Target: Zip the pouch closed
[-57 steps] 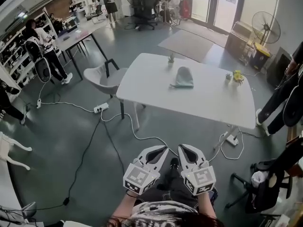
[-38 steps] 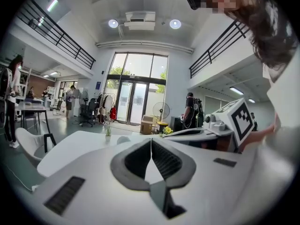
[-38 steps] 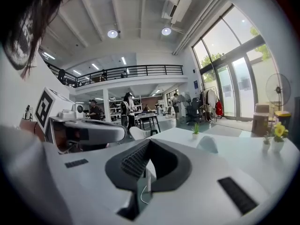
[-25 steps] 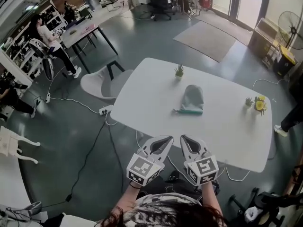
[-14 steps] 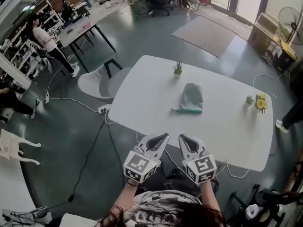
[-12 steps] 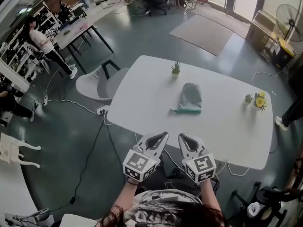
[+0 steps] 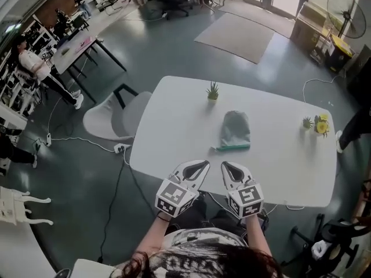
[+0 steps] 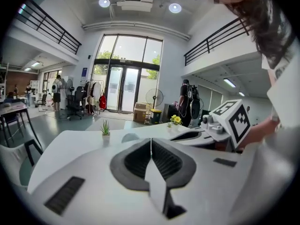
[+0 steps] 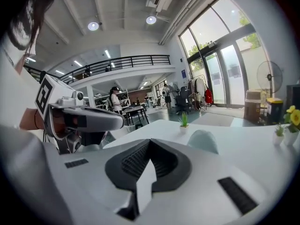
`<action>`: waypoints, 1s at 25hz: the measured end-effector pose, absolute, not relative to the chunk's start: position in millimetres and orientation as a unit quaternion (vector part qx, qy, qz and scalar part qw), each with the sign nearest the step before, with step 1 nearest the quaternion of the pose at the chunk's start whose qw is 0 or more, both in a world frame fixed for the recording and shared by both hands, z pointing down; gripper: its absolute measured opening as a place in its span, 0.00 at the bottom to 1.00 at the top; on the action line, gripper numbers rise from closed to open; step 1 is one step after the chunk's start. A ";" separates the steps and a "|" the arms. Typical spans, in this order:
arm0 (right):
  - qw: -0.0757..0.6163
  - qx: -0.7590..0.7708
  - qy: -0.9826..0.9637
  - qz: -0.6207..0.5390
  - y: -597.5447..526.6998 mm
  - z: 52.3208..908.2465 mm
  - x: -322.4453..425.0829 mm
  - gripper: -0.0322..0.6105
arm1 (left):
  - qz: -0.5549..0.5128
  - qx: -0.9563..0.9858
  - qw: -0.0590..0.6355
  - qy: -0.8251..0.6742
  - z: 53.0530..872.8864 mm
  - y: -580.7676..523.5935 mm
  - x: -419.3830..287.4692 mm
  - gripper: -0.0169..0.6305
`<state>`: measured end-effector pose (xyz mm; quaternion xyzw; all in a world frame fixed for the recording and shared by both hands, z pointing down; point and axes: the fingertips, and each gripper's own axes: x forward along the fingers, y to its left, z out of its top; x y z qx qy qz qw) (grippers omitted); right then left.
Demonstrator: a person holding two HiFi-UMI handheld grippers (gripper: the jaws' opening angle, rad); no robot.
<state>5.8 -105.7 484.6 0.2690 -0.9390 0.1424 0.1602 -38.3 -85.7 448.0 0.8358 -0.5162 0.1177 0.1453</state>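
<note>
Left tongs [image 7: 197, 168] and right tongs [image 7: 230, 169], lower centre, are pressed together, holding nothing. The grey-green fabric pouch [image 7: 235, 128] lies mid-frame on the white surface [image 7: 174, 126].

The pouch [image 7: 236, 128] looks like soft matt cloth, the table [image 7: 174, 126] smooth and matt.

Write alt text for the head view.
Seen from above, a grey-green pouch lies on a white table, its teal edge toward the person. The left gripper and right gripper, both shut and empty, are held side by side at the table's near edge, short of the pouch. A plant stands beyond it.
</note>
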 end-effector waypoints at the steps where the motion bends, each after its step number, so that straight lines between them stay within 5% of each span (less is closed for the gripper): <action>1: 0.165 0.276 -0.936 0.145 -111.3 490.7 1.8 0.05 | 0.121 0.839 0.146 -0.510 452.5 -91.8 -43.7 0.05; 22: 0.237 0.370 -0.870 0.223 -152.5 603.4 -8.7 0.05 | 0.281 0.901 0.152 -0.295 597.6 -167.7 -65.3 0.05; 25: 0.244 0.377 -0.863 0.233 -152.5 612.1 -6.5 0.05 | 0.315 0.902 0.151 -0.253 623.8 -168.6 -58.6 0.18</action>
